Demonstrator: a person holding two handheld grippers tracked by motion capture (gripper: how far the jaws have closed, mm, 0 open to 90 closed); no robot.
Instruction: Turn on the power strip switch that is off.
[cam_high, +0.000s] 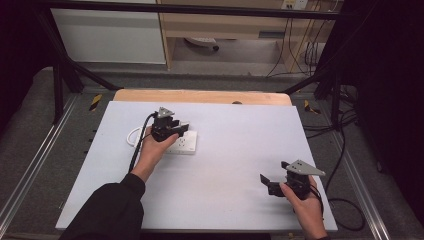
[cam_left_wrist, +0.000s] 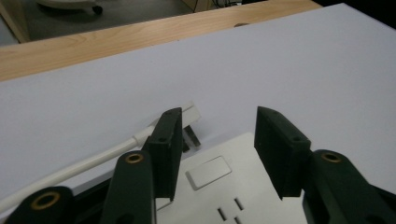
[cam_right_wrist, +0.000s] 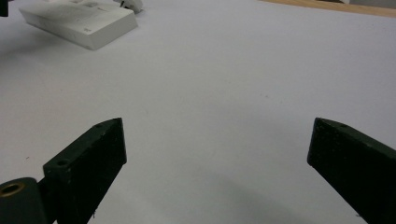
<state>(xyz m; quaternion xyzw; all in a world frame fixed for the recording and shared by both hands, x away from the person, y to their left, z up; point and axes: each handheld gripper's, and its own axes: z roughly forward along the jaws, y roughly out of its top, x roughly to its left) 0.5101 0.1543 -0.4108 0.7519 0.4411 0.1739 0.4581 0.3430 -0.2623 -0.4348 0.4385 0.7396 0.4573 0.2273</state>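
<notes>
Where the bench (cam_high: 215, 170) bears a matte white sheet, left of centre: one white plastic power strip (cam_high: 184, 143), flat, rectangular, slotted, with round white cable (cam_high: 134, 134). Left hand-held gripper (cam_left_wrist: 217, 140) poised over it, jaws parted, gripping nothing. Right hand-held gripper (cam_right_wrist: 217, 154) wide, empty, well apart.

Wooden shelving (cam_high: 220, 25) behind grey floor (cam_high: 80, 125)

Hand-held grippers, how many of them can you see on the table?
2. The left hand-held gripper is over the white power strip at the table's left. The right hand-held gripper hovers over bare white table near the right front corner.
</notes>
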